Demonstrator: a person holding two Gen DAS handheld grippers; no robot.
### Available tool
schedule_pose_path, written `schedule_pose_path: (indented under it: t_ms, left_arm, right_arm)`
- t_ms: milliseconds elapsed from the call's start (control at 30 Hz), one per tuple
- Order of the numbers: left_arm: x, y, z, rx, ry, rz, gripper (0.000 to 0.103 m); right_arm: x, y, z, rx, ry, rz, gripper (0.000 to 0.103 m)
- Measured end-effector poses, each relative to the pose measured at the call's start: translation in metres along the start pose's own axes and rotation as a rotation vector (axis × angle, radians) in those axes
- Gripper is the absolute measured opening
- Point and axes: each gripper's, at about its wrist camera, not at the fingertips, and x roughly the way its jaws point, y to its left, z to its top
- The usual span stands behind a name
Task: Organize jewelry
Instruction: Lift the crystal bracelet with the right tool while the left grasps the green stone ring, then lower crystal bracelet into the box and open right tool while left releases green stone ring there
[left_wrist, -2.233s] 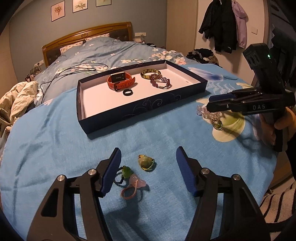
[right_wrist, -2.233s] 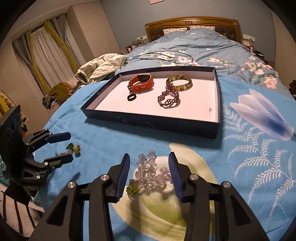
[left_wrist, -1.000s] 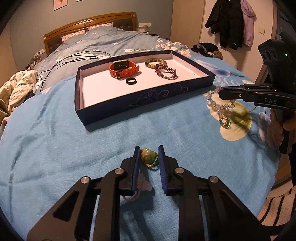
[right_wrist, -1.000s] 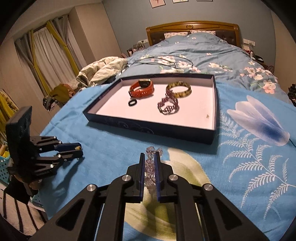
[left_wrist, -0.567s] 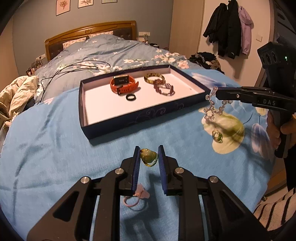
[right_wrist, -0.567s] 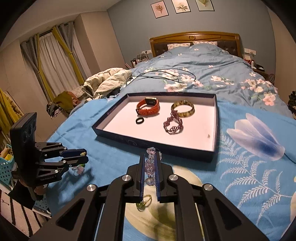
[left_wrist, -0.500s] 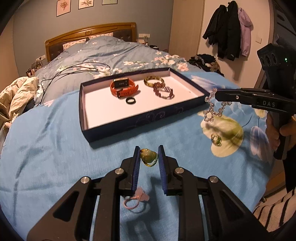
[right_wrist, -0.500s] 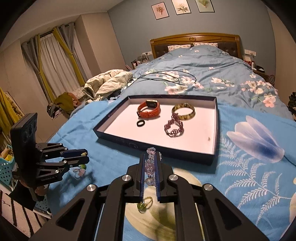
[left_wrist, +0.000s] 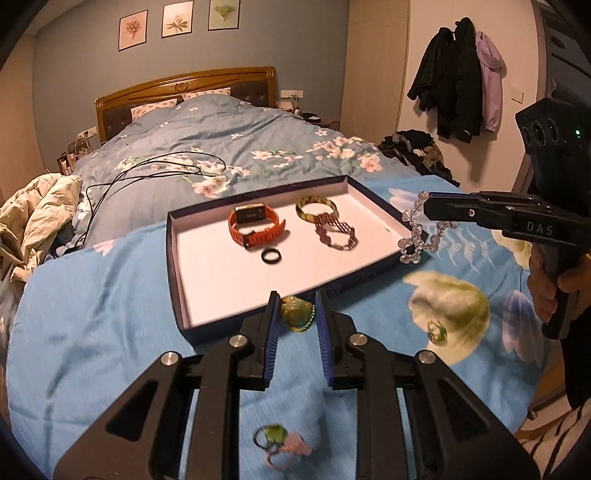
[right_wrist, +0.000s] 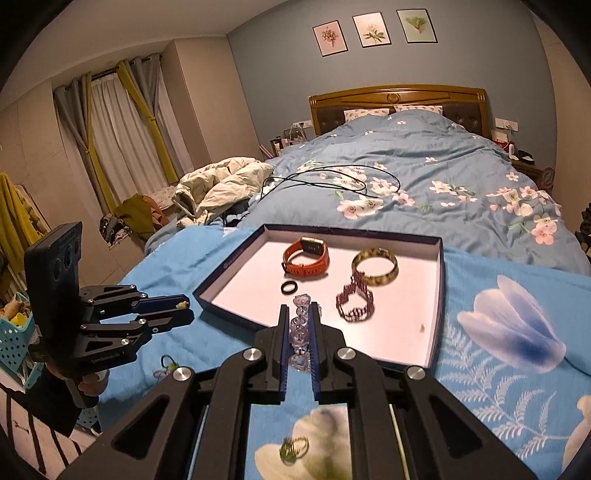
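Note:
My left gripper (left_wrist: 296, 311) is shut on a yellow-green stone ring (left_wrist: 295, 314) and holds it in the air just before the near wall of the dark blue tray (left_wrist: 177, 258). My right gripper (right_wrist: 298, 314) is shut on a clear crystal bead bracelet (right_wrist: 300, 332), which hangs from its fingers by the tray's right corner in the left wrist view (left_wrist: 415, 236). The tray holds an orange watch (left_wrist: 255, 225), a black ring (left_wrist: 271, 256), an amber bangle (left_wrist: 317, 207) and a purple beaded bracelet (left_wrist: 336, 234).
A green ring (left_wrist: 437, 332) lies on the yellow flower print of the blue bedspread. A green-stone ring (left_wrist: 271, 435) and a pink ring (left_wrist: 288, 452) lie below my left gripper. Black cables (left_wrist: 155, 173) and a beige jacket (left_wrist: 33, 218) lie behind the tray.
Both grippers shut on their items and lifted them. Both now stand higher and closer to the tray; the crystal bracelet has come off the bedspread, leaving the green ring behind.

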Motion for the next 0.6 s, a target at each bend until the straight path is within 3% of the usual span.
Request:
schedule_pose_path:
  t_ms: [600]
  left_arm:
    - [0.051, 0.011, 0.042, -0.005, 0.02, 0.025, 0.019]
  right_arm:
    - [0.048, -0.013, 0.029, 0.012, 0.018, -0.007, 0.008]
